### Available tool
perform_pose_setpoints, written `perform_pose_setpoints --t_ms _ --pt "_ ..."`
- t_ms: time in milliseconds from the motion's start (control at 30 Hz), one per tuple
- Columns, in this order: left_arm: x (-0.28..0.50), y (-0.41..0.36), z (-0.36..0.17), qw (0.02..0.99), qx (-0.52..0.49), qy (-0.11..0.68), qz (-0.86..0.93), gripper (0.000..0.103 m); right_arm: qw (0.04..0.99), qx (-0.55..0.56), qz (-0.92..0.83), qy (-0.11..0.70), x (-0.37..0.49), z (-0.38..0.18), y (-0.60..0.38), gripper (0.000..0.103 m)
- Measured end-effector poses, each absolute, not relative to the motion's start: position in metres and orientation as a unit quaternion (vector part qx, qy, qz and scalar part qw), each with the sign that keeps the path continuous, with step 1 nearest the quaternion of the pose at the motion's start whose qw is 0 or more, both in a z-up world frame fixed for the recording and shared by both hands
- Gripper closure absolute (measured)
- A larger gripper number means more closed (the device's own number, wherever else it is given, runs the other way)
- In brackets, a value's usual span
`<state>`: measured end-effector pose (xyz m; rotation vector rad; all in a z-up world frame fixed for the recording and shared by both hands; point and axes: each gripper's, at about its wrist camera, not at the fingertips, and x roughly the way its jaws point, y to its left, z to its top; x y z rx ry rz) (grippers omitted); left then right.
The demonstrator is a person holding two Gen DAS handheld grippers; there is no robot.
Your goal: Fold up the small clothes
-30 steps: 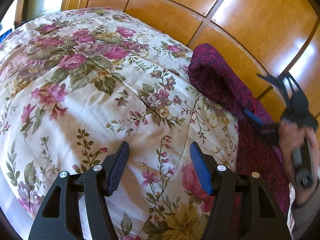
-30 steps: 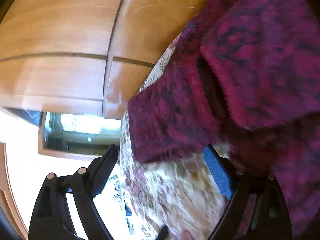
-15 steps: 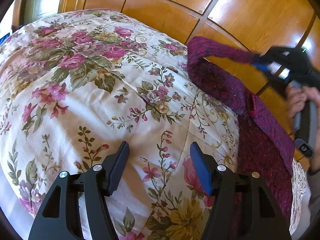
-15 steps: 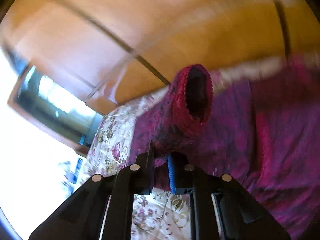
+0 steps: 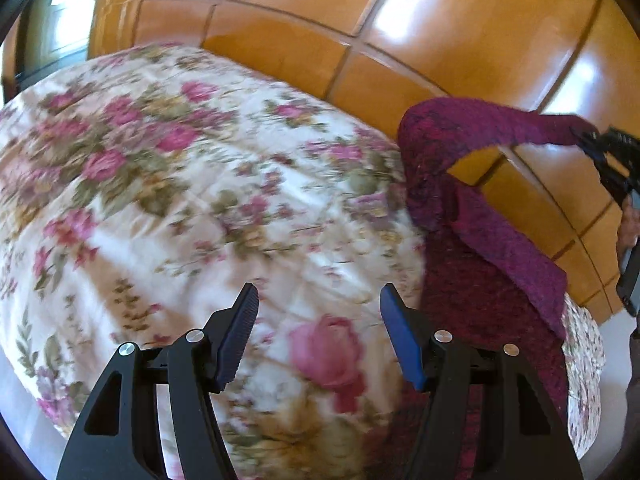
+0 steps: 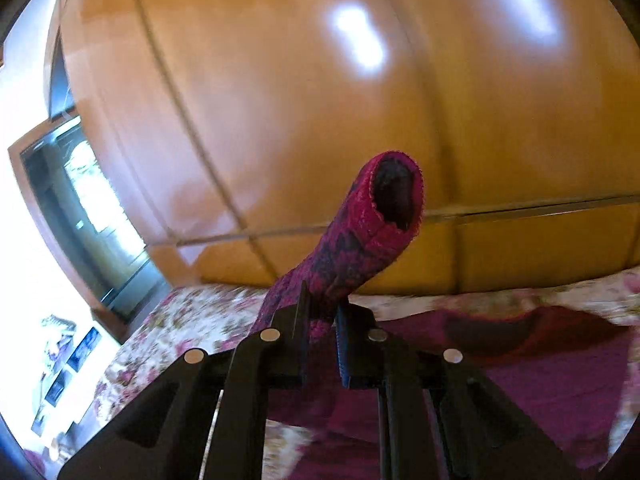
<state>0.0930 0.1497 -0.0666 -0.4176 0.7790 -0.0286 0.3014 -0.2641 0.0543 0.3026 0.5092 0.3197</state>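
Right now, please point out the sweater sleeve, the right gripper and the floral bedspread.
sweater sleeve (image 6: 360,240), right wrist view, knit below the open cuff.
right gripper (image 6: 320,322), right wrist view, between its fingertips.
floral bedspread (image 5: 180,200), left wrist view, bare top.

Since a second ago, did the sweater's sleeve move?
Yes. The right gripper lifted the sleeve off the floral bedspread, up against the wooden wardrobe.

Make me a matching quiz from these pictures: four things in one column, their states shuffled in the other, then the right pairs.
Things:
1. left gripper
2. right gripper
3. magenta knit sweater sleeve
4. floral quilted bedspread

States:
A. lifted off the bed
B. open, holding nothing
C. spread under the sweater
D. shut on the sleeve

Pairs: 1-B, 2-D, 3-A, 4-C
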Motion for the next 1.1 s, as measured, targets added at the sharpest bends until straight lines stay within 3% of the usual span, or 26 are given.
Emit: perform_pose_setpoints --t_ms 133,533,600,633,667,733,933,1000,1100 --pt "0.1 0.117 -0.061 0.905 -0.186 0.379 -0.054 0.041 0.951 0.141 0.104 0.255 0.284 0.041 -0.321 0.093" --pt "0.126 0.031 -0.064 0.893 -0.115 0.413 -0.139 0.041 0.899 0.235 -0.001 0.369 0.256 -0.095 -0.432 0.09" --pt "0.133 0.026 -0.06 0.893 -0.11 0.411 -0.143 0.041 0.894 0.266 0.006 0.36 0.248 -0.097 -0.444 0.074" --pt "0.139 0.024 -0.057 0.893 -0.11 0.41 -0.147 0.041 0.892 0.283 0.009 0.353 0.246 -0.1 -0.449 0.055" --pt "0.144 0.023 -0.055 0.893 -0.109 0.409 -0.15 0.037 0.889 0.302 0.008 0.344 0.241 -0.102 -0.455 0.043" --pt "0.157 0.023 -0.052 0.896 -0.112 0.405 -0.143 0.035 0.883 0.323 0.008 0.34 0.234 -0.1 -0.466 0.04" --pt "0.211 0.038 -0.051 0.883 -0.164 0.418 -0.136 0.035 0.867 0.376 -0.02 0.327 0.232 -0.104 -0.501 0.038" --pt "0.233 0.043 -0.053 0.874 -0.194 0.424 -0.14 0.035 0.865 0.379 -0.02 0.329 0.236 -0.105 -0.506 0.042" --pt "0.257 0.043 -0.055 0.868 -0.212 0.427 -0.136 0.035 0.872 0.354 -0.017 0.336 0.242 -0.104 -0.501 0.057"
